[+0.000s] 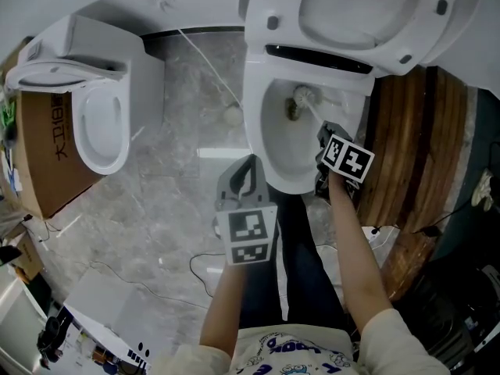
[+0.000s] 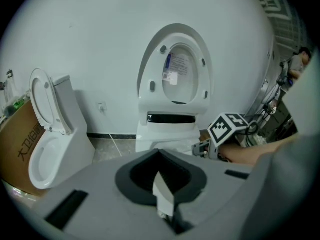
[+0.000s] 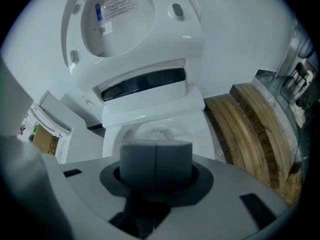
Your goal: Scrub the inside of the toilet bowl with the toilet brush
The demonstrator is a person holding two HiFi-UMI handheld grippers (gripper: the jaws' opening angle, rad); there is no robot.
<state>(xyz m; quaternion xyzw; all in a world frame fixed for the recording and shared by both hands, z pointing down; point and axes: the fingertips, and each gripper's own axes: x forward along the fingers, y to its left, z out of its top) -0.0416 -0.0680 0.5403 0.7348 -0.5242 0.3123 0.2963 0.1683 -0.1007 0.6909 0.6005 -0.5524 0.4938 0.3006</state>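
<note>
The white toilet bowl (image 1: 262,143) stands open, with seat and lid (image 1: 367,14) tipped up against the wall. Inside the bowl near the drain is the pale head of the toilet brush (image 1: 303,97); its thin handle slants back to my right gripper (image 1: 324,131). That gripper hangs over the bowl's front right rim and is shut on the handle. In the right gripper view the pads (image 3: 140,161) meet at a seam and hide the handle. My left gripper (image 1: 250,166) hovers just in front of the bowl's near rim, shut and holding nothing; its closed tip (image 2: 162,191) points at the toilet (image 2: 165,134).
A second toilet (image 1: 101,108) with raised seat stands at the left beside a cardboard box (image 1: 47,147). Curved wooden slats (image 1: 406,147) lie right of the bowl. A white hose (image 1: 207,65) and thin cables (image 1: 195,260) cross the marble floor. A person (image 2: 300,59) stands far right.
</note>
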